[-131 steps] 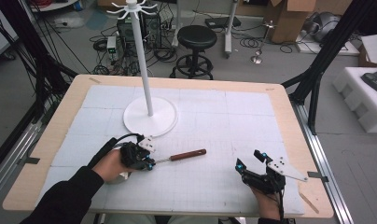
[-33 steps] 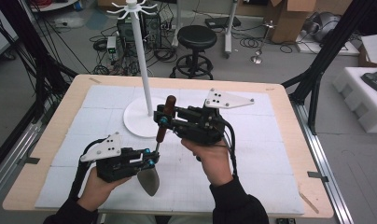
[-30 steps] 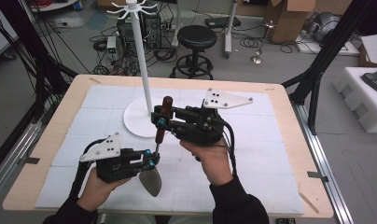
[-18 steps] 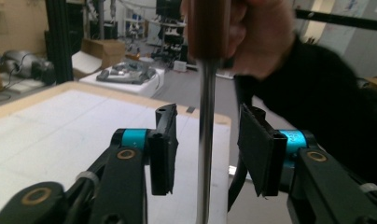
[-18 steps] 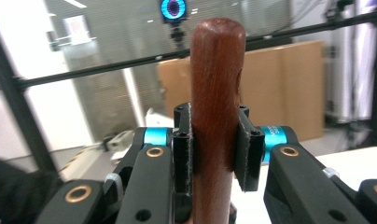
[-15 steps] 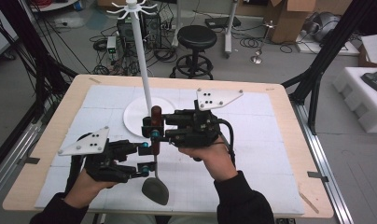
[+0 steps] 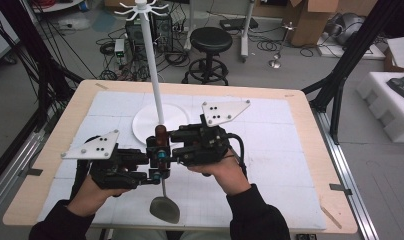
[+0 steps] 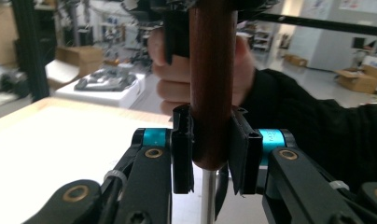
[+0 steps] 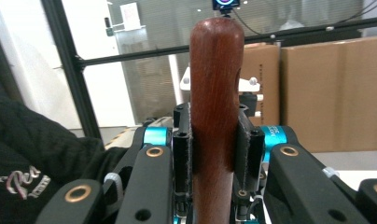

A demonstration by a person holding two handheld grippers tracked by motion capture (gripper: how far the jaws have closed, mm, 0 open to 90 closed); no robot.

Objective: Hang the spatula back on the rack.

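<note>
Upright, spatula wooden handle clamped by right gripper above, left gripper below

Your right gripper covers the ladle's wooden handle mid-length; in the left gripper view the handle's top is cut off, and the bowl lies below frame
</note>
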